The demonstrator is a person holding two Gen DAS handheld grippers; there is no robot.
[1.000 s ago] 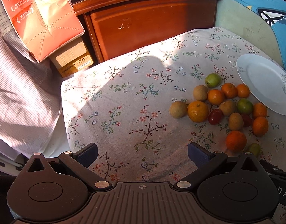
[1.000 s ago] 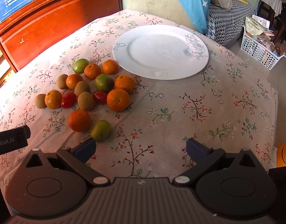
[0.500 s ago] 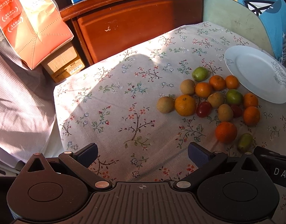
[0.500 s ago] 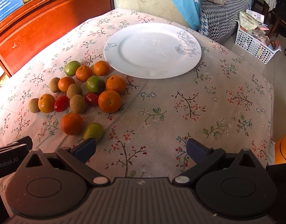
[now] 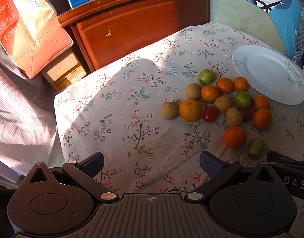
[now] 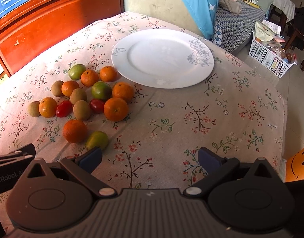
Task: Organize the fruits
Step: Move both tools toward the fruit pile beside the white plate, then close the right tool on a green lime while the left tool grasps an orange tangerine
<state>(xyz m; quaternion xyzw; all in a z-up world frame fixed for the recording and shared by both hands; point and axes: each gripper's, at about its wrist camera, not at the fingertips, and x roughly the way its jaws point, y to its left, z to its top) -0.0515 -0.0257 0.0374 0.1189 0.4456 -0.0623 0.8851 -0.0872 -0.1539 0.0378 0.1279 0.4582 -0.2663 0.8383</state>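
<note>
- Left gripper (image 5: 151, 161) and right gripper (image 6: 150, 157) hover over the near edge of the desk (image 6: 191, 115), jaws wide and empty.
- A green fruit (image 6: 97, 140) and an orange (image 6: 75, 130) lie nearest, touching, just beyond the right gripper's left finger.
- Further in, oranges, brown fruits, red tomatoes and green fruits cluster (image 6: 88, 97).
- Toward the far edge, the white plate (image 6: 162, 57) sits bare beside the cluster.
</note>
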